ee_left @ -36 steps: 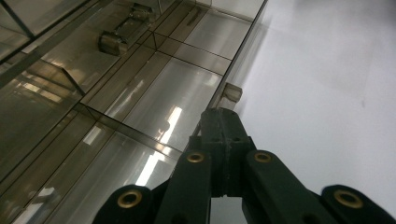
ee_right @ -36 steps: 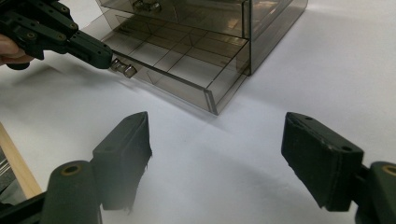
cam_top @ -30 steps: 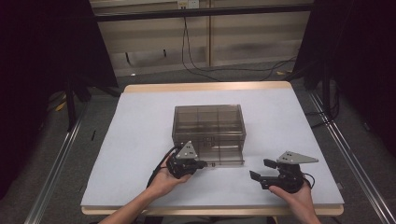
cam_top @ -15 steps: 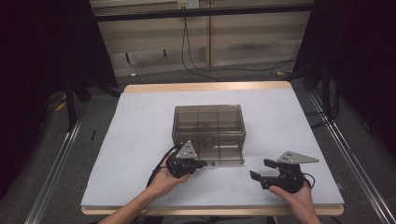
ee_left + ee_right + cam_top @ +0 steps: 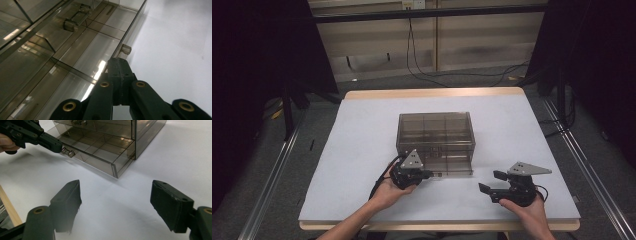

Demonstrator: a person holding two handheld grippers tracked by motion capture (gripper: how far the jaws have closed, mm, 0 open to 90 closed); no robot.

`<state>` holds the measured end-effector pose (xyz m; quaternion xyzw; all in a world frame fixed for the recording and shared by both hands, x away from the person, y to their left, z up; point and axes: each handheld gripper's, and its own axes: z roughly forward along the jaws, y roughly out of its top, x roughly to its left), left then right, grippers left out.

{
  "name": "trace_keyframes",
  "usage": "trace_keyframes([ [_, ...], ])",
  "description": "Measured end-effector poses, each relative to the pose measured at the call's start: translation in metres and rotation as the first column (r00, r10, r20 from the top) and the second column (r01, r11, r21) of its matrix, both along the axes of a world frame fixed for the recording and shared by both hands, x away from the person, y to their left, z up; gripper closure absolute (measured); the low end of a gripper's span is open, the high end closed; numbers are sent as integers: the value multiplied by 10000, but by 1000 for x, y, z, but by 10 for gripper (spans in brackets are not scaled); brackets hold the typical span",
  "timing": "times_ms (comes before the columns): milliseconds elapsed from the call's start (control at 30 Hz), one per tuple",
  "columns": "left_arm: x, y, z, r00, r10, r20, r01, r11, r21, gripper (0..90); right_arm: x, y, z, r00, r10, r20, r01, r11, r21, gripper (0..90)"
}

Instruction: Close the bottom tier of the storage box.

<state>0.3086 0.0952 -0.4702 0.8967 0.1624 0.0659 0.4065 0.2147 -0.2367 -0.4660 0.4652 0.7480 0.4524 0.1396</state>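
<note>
Smoky drawer (image 5: 452, 171): part-way out, unmoved since a second ago; pull stalled.
Left claw (image 5: 430, 175): closed, tip at knob (image 5: 71, 153).
Right claw (image 5: 490, 183): open, empty, above bench (image 5: 362, 150).

Pretty bare setup around the work area tbh. There's a white table (image 5: 362, 145) with a light wooden edge strip (image 5: 432, 93) running along the far side. Behind it a beige panelled wall (image 5: 472, 45) with a couple of black cables (image 5: 447, 75) hanging down and trailing across the grey floor (image 5: 332, 95). Dark black curtains (image 5: 257, 60) on the left and right sides, plus metal floor rails (image 5: 272, 185) running alongside the table on both sides
</note>
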Motion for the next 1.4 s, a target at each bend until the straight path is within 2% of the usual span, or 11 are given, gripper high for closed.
trace_keyframes([
  [33, -1, -1, -1, 9999, 108, -117, -111, 9997, -207, 900, 0, 0, 0, 10000, 0, 0, 0, 10000, 0, 246],
  [367, 2, 0, 1, 9999, -10, -162, 12, 9999, 144, 900, 1, 0, 0, 10000, 65, -11, -65, 10000, 28, 247],
  [400, 2, -1, 1, 9999, 33, -144, -33, 10000, -15, 900, 2, 0, 0, 10000, 61, -17, -61, 10000, 27, 247],
  [433, 3, -1, 3, 9998, -32, -179, 36, 9998, 214, 900, 2, 0, 0, 10000, 67, -13, -67, 10000, 53, 248],
  [600, 4, -2, 3, 9998, 29, -218, -23, 9996, 285, 900, 2, 0, 0, 10000, 97, -12, -97, 9999, 39, 248],
  [800, 6, -2, 2, 9996, 71, -281, -70, 10000, 41, 900, 2, 1, 0, 9999, 104, -16, -104, 9999, 10, 249],
  [833, 7, -2, 3, 9997, -23, -261, 29, 9997, 227, 900, 2, 1, 0, 9999, 109, -10, -109, 9999, 13, 249],
  [867, 7, -2, 1, 9995, 82, -314, -80, 9999, 62, 900, 1, 1, 0, 9999, 120, 31, -120, 9999, -9, 249],
  [1033, 9, -2, 1, 9995, 116, -309, -112, 9998, 138, 900, 1, 1, 1, 9999, 121, 36, -121, 9999, 22, 248],
  [1067, 9, -3, -1, 9994, 134, -323, -136, 9999, -66, 900, 1, 1, 1, 9999, 130, 46, -130, 9999, 20, 249],
  [1400, 13, -2, -1, 9993, 230, -285, -226, 9996, 140, 900, 1, 1, 1, 9999, 136, 45, -136, 9999, -5, 249],
])
